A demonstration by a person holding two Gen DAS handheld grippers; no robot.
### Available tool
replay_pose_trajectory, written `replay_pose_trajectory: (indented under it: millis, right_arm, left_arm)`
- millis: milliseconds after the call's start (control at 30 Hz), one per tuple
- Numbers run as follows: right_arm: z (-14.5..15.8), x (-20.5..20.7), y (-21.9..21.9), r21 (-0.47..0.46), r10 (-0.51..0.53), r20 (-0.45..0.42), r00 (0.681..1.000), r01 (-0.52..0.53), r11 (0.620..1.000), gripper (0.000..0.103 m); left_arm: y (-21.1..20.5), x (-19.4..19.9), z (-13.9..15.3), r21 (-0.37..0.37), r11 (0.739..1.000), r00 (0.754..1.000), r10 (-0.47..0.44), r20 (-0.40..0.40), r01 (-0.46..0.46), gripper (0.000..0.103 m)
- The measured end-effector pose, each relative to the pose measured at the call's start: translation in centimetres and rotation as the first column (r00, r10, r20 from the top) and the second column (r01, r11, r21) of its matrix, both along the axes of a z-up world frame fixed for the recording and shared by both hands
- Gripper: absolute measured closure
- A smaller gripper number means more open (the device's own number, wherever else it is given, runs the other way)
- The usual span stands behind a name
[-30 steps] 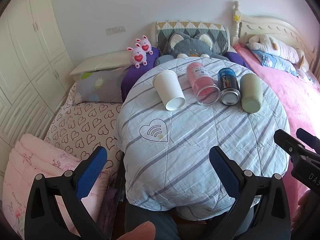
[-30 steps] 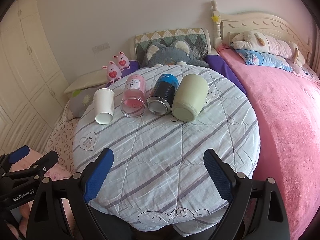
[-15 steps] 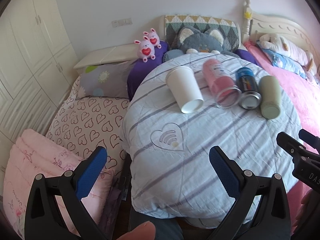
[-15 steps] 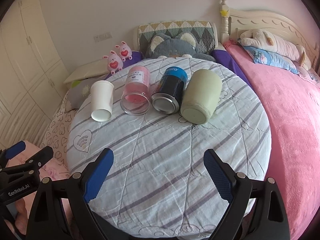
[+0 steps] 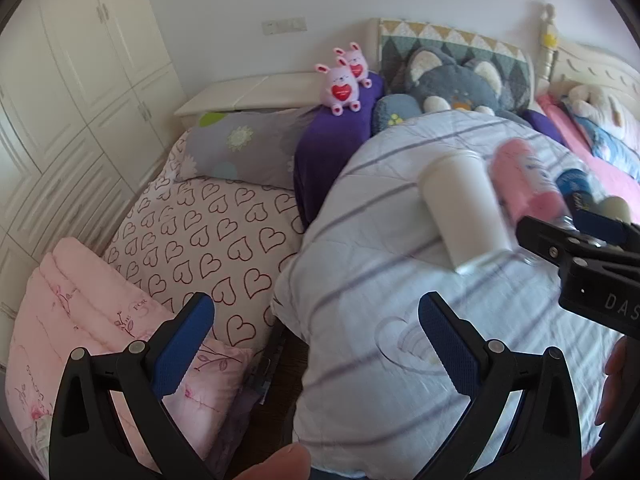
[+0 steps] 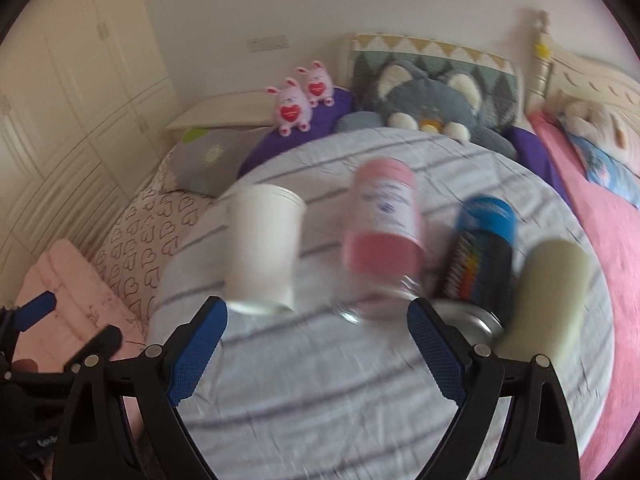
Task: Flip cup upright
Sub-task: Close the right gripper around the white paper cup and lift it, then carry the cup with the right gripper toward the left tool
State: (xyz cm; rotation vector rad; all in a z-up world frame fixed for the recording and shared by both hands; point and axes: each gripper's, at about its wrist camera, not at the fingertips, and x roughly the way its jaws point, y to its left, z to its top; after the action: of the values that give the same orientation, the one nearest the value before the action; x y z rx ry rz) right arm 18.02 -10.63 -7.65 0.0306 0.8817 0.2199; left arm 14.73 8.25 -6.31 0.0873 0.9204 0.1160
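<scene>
While four cups lie toppled — white cup [image 6: 262, 252] leftmost — both tongs [image 6: 316, 344] gape apart.

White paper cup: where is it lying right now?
The white paper cup lies on its side at the left end of the row on the round table, beside the pink cup, just ahead of the open right gripper.

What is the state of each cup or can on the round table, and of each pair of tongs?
white paper cup: lying on its side
pink clear cup: lying on its side
blue can: lying on its side
green cup: lying on its side
left tongs: open, empty, short of the cups
right tongs: open, empty, close to the cups
</scene>
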Motion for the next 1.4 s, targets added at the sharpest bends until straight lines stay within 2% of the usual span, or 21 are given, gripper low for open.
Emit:
replay_pose_trajectory:
  millis: [233, 433, 533, 600, 700, 800, 900, 1100, 1200, 1400]
  right_arm:
    - [-1.6, 4.2, 3.9, -0.013, 0.082, -0.057, 0.995, -0.083, 0.996, 0.010]
    - [-3.7, 6.2, 5.4, -0.058, 0.080, -0.123, 0.989, -0.087, 0.995, 0.010]
    - [-3.9, 6.8, 5.7, -0.100, 0.071, -0.127, 0.989, -0.084, 0.991, 0.017]
    - [-4.0, 7.0, 6.0, -0.133, 0.070, -0.133, 0.989, -0.088, 0.987, 0.035]
    - [-4.1, 6.9, 6.3, -0.160, 0.082, -0.134, 0.988, -0.103, 0.982, 0.035]
    - [-3.6, 6.6, 6.1, -0.124, 0.104, -0.127, 0.987, -0.120, 0.985, 0.035]
    - [-3.4, 6.1, 6.6, -0.149, 0.115, -0.114, 0.987, -0.131, 0.980, 0.035]
    - [-5.7, 7.0, 7.3, -0.183, 0.126, -0.162, 0.979, -0.155, 0.971, 0.038]
    - [-5.3, 6.4, 6.5, -0.119, 0.127, -0.157, 0.979, -0.146, 0.982, 0.038]
    - [-2.1, 2.7, 4.7, -0.018, 0.150, -0.107, 0.983, -0.153, 0.988, 0.038]
  left_arm:
    - [2.3, 2.8, -1.8, -0.019, 0.999, 0.998, 0.048, -0.034, -0.049, 0.000]
    - [3.7, 4.1, -3.5, -0.045, 0.997, 0.995, 0.066, -0.073, -0.070, 0.000]
    - [4.1, 4.2, -4.0, -0.053, 0.996, 0.994, 0.068, -0.083, -0.072, 0.000]
    - [4.4, 4.0, -4.0, -0.058, 0.996, 0.994, 0.068, -0.084, -0.073, 0.000]
    - [4.6, 3.7, -3.9, -0.063, 0.995, 0.994, 0.066, -0.083, -0.072, 0.000]
    - [4.7, 3.4, -3.8, -0.064, 0.995, 0.994, 0.068, -0.085, -0.073, 0.000]
    - [4.8, 3.0, -3.7, -0.067, 0.995, 0.994, 0.072, -0.085, -0.078, 0.000]
    - [4.6, 2.4, -3.1, -0.069, 0.995, 0.995, 0.071, -0.074, -0.076, 0.000]
    - [4.4, 2.0, -2.7, -0.063, 0.995, 0.995, 0.075, -0.067, -0.080, 0.000]
    - [3.7, 0.5, -1.7, -0.065, 0.995, 0.996, 0.070, -0.046, -0.073, 0.000]
